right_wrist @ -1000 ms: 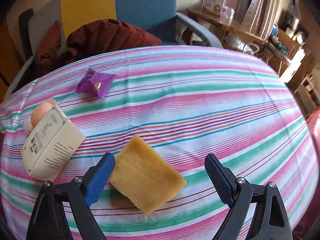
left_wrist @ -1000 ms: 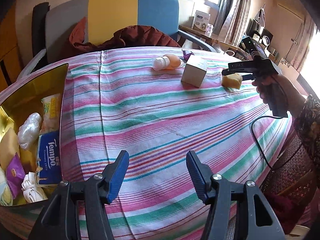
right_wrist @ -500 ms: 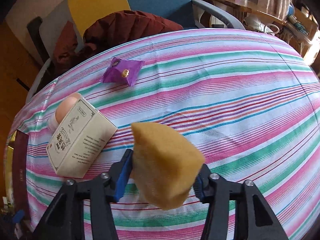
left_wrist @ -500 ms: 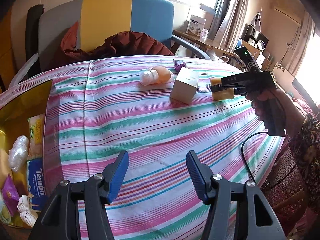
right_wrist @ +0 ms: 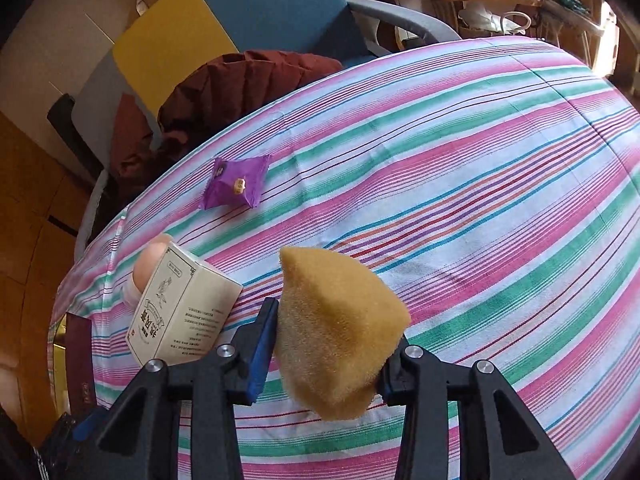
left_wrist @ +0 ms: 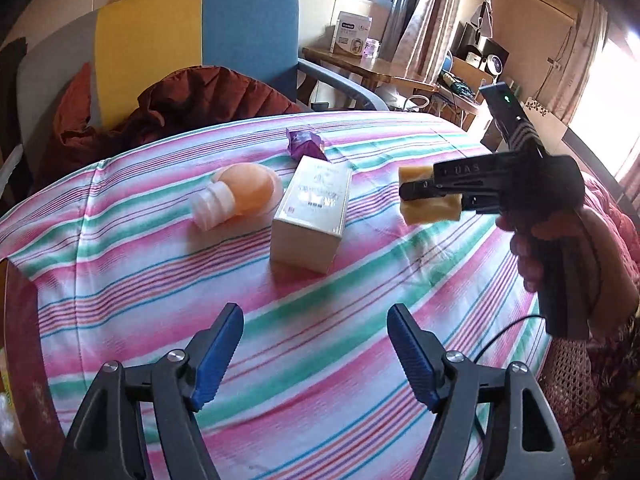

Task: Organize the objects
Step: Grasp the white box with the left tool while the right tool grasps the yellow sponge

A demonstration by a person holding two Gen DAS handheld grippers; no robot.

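Note:
My right gripper (right_wrist: 326,344) is still closing on a yellow sponge (right_wrist: 340,328), squeezed between its pads and lifted off the striped tablecloth (right_wrist: 480,200); the sponge (left_wrist: 428,204) shows in the left wrist view too, clamped in the right gripper (left_wrist: 416,192). My left gripper (left_wrist: 316,344) hangs over the cloth with jaws opening wide and nothing between them. Ahead of it stand a white carton (left_wrist: 312,212), an orange round bottle (left_wrist: 240,192) on its side and a purple packet (left_wrist: 306,146). The carton (right_wrist: 180,308), bottle (right_wrist: 150,264) and packet (right_wrist: 234,186) lie left of the sponge.
A yellow, blue and grey chair (left_wrist: 192,48) with a dark red jacket (left_wrist: 192,104) stands behind the table. A person's hand (left_wrist: 560,248) holds the right gripper at the table's right edge, with a cable below. The box rim (right_wrist: 78,356) shows far left.
The right gripper closed on the sponge and lifted it off the cloth. The left gripper moved toward the carton and bottle, leaving the box behind, and its jaws spread wider.

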